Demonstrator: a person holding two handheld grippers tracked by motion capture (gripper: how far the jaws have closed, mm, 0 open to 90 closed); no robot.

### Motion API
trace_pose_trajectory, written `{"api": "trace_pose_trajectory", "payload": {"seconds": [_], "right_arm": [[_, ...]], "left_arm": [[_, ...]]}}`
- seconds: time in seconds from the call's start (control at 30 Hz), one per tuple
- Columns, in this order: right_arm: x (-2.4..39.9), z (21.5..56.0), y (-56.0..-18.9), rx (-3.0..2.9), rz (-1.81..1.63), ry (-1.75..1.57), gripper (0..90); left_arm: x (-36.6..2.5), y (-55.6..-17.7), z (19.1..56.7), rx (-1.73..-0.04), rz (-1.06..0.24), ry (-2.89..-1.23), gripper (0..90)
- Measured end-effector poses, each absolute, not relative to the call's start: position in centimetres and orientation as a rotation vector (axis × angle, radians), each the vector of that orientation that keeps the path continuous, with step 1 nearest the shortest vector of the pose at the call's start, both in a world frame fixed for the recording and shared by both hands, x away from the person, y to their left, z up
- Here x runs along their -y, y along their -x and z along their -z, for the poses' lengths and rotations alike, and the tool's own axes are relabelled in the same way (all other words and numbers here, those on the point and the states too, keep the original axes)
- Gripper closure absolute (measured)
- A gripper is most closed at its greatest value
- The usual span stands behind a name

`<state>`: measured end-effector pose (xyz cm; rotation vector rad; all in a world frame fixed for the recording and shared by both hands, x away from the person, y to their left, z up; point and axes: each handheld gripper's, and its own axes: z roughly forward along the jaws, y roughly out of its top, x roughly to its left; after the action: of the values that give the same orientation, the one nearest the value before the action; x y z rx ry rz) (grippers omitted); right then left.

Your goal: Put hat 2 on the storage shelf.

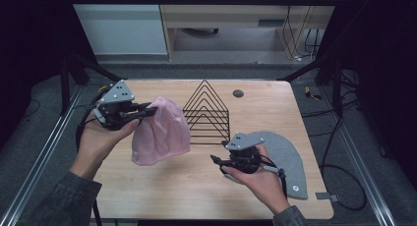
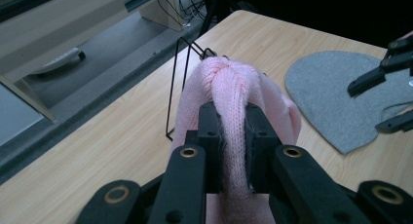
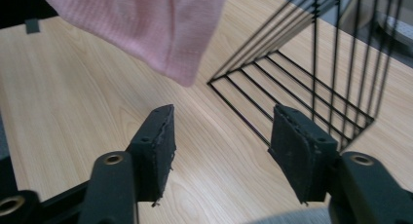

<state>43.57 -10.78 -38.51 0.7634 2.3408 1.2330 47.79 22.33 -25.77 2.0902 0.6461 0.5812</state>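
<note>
A pink knitted hat (image 1: 162, 132) hangs in the air over the left half of the table, pinched at its crown by my left gripper (image 1: 147, 111). In the left gripper view the pink hat (image 2: 234, 95) bulges out between the two black pads (image 2: 209, 146), which press on a fold of the knit. My right gripper (image 1: 216, 160) hovers low to the right of the hat, open, with bare wood between its pads (image 3: 158, 143). The hat's rim (image 3: 160, 39) hangs above and beyond those jaws. A grey hat (image 1: 287, 157) lies flat on the table at the right.
A black wire rack (image 1: 207, 114) of triangular frames stands at mid table just behind the pink hat. The wooden table (image 1: 196, 196) has a round cable hole (image 1: 238, 93) at the back. Dark frame posts and cables surround the table.
</note>
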Motion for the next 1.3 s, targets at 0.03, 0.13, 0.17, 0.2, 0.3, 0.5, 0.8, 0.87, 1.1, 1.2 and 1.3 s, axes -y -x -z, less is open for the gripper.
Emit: {"api": "trace_pose_trajectory", "payload": {"seconds": [0.03,0.13,0.17,0.2,0.3,0.5,0.8,0.87,1.1,1.2,1.3], "right_arm": [[10.8,38.5,-43.6,-2.341,-1.233,-0.763,43.0],[9.5,38.6,-43.9,-2.363,-1.242,-0.743,45.9],[9.0,38.6,-44.0,-2.370,-1.247,-0.738,46.5],[8.6,38.6,-44.1,-2.377,-1.251,-0.734,47.0],[7.1,39.0,-44.5,-2.392,-1.262,-0.723,51.7],[5.4,39.0,-45.5,-2.390,-1.291,-0.736,54.4],[3.8,38.7,-46.8,-2.390,-1.279,-0.794,41.4],[3.3,38.7,-47.1,-2.387,-1.278,-0.803,45.9],[1.6,38.2,-47.8,-2.407,-1.297,-0.780,49.6],[0.9,37.8,-47.7,-2.422,-1.295,-0.743,68.7],[1.2,37.3,-47.6,-2.441,-1.284,-0.725,78.4]], "left_arm": [[-22.3,-47.8,25.8,-0.646,-0.581,-2.090,80.2],[-22.1,-47.8,25.2,-0.640,-0.579,-2.082,80.2],[-22.1,-47.8,25.0,-0.640,-0.577,-2.084,80.2],[-22.0,-47.8,24.9,-0.647,-0.578,-2.083,80.2],[-21.7,-47.9,24.5,-0.652,-0.583,-2.085,80.2],[-20.9,-47.5,23.9,-0.632,-0.589,-2.087,80.1],[-20.7,-47.1,23.6,-0.615,-0.562,-2.068,80.1],[-20.7,-46.9,23.5,-0.612,-0.557,-2.062,80.1],[-20.8,-46.4,23.3,-0.607,-0.555,-2.047,80.1],[-20.9,-46.3,23.2,-0.610,-0.564,-2.046,80.1],[-21.4,-46.4,23.2,-0.619,-0.560,-2.038,80.0]]}}
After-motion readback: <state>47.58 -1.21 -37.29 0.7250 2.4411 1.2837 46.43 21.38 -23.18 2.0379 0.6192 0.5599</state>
